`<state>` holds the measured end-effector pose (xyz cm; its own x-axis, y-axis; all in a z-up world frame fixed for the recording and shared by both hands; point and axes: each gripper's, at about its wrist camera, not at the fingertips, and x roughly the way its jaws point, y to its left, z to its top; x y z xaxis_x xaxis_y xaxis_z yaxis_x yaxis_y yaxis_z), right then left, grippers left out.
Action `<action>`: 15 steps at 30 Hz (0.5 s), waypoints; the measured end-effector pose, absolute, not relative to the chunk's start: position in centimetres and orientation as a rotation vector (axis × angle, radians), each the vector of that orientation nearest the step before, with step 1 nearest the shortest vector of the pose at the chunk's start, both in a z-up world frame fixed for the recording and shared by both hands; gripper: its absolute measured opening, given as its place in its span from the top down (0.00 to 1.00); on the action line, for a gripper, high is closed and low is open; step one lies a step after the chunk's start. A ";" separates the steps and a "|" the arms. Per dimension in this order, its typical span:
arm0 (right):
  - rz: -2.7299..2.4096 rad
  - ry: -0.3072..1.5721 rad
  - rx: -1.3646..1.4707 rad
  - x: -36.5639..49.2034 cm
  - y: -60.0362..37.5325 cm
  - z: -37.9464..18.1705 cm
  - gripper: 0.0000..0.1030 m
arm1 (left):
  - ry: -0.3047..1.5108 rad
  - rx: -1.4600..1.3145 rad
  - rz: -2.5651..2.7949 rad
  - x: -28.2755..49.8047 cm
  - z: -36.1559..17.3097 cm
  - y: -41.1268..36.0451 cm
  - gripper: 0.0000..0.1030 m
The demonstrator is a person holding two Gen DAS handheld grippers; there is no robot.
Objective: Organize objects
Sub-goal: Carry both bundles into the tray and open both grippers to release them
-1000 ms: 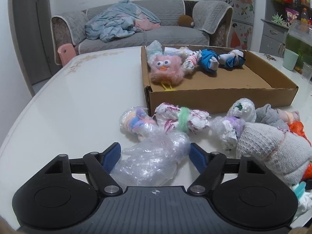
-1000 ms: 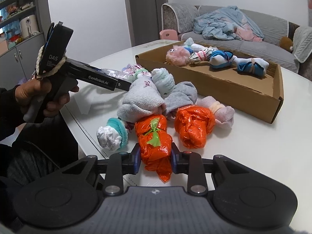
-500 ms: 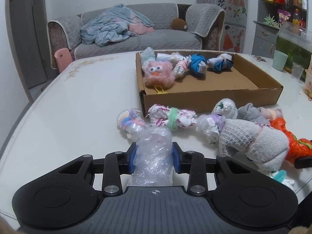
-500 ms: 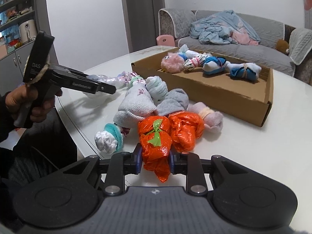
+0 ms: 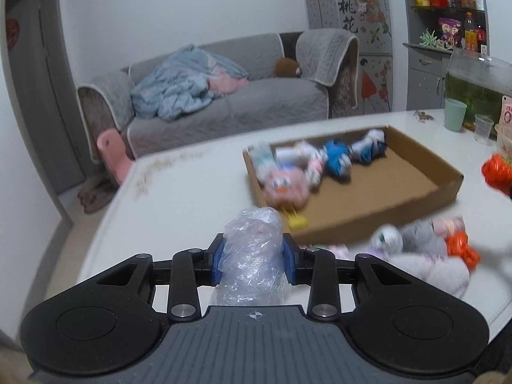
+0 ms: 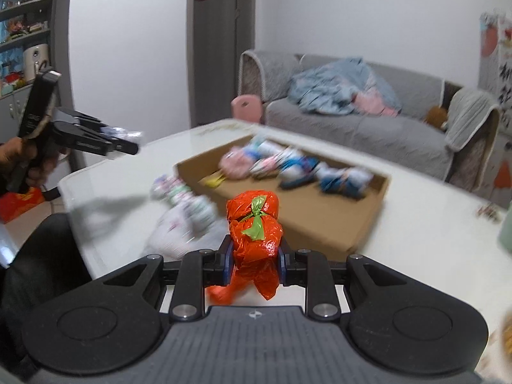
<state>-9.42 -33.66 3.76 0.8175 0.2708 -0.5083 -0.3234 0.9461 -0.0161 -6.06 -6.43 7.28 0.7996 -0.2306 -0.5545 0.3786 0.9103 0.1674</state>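
The clear plastic bundle (image 5: 252, 256) sits pinched in the left gripper (image 5: 252, 257) jaws, the orange bundle (image 6: 254, 240) in the right gripper (image 6: 254, 264) jaws. Both are crinkly film (slippery, I judge), so either may slide out before reaching the cardboard box (image 5: 384, 211) at the counter's (image 5: 192, 198) far edge.

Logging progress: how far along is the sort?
Done: several bundles lie in the shallow cardboard box. In hand: left gripper clamps a clear plastic-wrapped bundle; right gripper clamps an orange plastic bundle. Left: grey sock roll and neighbours on the table.

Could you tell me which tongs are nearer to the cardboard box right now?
Hard to call. The right tongs, gripping the orange bundle, hang before its near wall; the left tongs, holding the clear bundle, hang before its corner.
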 end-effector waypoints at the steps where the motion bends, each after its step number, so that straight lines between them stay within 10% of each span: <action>1: 0.316 0.515 -0.111 -8.9 -34.0 4.2 0.77 | 0.551 0.279 -0.338 -5.5 7.8 -6.6 0.59; 15: 0.348 0.476 -0.234 -0.4 -36.2 7.5 0.77 | 0.519 0.335 -0.514 1.2 12.7 -12.2 0.59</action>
<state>-0.37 -36.20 7.52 0.8320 0.2715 -0.4838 -0.3793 0.9148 -0.1388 1.19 -12.17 12.66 0.7474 -0.3784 -0.5461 0.5430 0.8215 0.1739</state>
